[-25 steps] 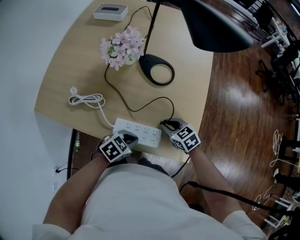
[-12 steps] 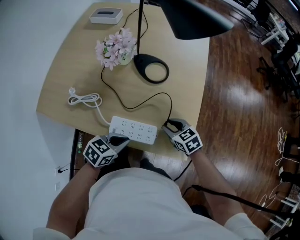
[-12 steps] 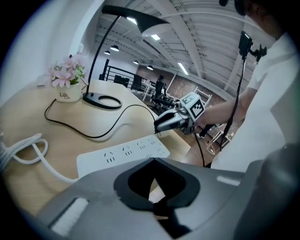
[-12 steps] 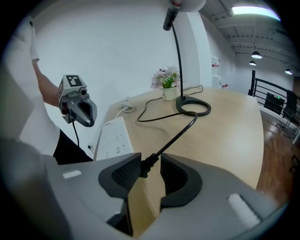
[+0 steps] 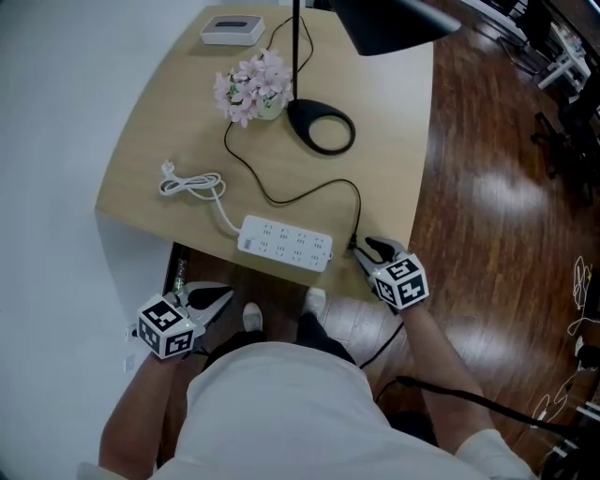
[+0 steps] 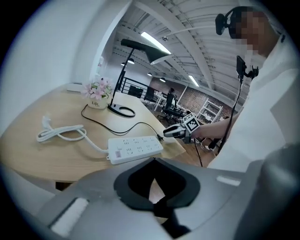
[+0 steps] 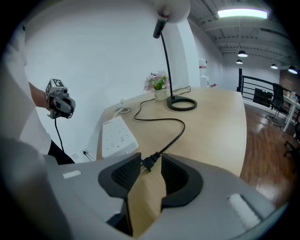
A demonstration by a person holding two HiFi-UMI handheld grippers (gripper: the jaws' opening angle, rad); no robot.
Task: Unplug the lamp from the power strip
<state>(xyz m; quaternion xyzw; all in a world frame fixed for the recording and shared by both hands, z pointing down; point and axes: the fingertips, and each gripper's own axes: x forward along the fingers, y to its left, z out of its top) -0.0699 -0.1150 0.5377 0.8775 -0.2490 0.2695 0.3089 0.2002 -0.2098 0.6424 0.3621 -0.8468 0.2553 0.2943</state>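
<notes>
The white power strip [image 5: 286, 244] lies near the front edge of the wooden table [image 5: 394, 178], all its sockets bare. The black lamp has its ring base [image 5: 321, 127] at the back, and its cord [image 7: 177, 135] runs forward to a black plug [image 7: 146, 163]. My right gripper [image 5: 364, 247] [image 7: 151, 164] is shut on that plug just right of the strip's end, with the plug out of the strip. My left gripper [image 5: 217, 296] [image 6: 157, 185] hangs below the table's front edge, shut and holding nothing.
The strip's own white cable [image 5: 192, 185] lies coiled at the table's left. A pot of pink flowers [image 5: 251, 86] and a white box [image 5: 232, 28] stand at the back. The lamp shade [image 5: 389, 23] overhangs the far right. Wooden floor [image 5: 506, 206] lies to the right.
My left gripper has left the power strip and dropped down and left, off the table. The right gripper stays by the strip's right end with the plug.
</notes>
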